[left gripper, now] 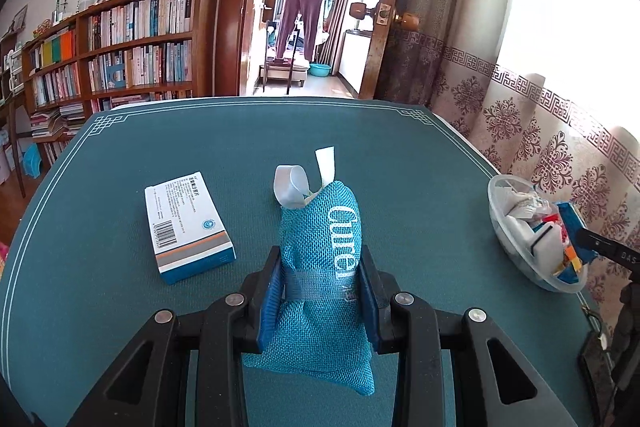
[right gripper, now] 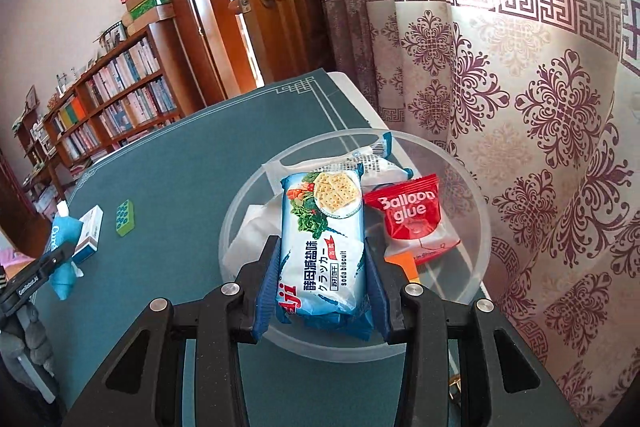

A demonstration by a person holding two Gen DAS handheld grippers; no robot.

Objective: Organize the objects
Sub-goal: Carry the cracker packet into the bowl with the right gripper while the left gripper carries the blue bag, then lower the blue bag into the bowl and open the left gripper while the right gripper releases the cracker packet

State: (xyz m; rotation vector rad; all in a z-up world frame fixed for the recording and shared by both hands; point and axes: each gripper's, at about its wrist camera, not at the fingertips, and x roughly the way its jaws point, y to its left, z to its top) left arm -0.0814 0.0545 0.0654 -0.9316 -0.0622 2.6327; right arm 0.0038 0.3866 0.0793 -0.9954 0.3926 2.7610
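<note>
Jaws of left gripper (left gripper: 320, 291) clench a teal pouch (left gripper: 324, 247); right gripper (right gripper: 322, 287) jaws grasp a biscuit pack (right gripper: 324, 243).

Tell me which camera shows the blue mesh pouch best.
The left wrist view. There the blue mesh pouch fills the middle of the picture, clamped between the left gripper pads, with its white lettering and ribbon loop clear. In the right wrist view the pouch is small at the left edge, partly hidden by that gripper.

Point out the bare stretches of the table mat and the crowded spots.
Free: the mat between the white box and the clear bowl, and behind both up to the far edge. Crowded: the bowl, filled with packets.
</note>
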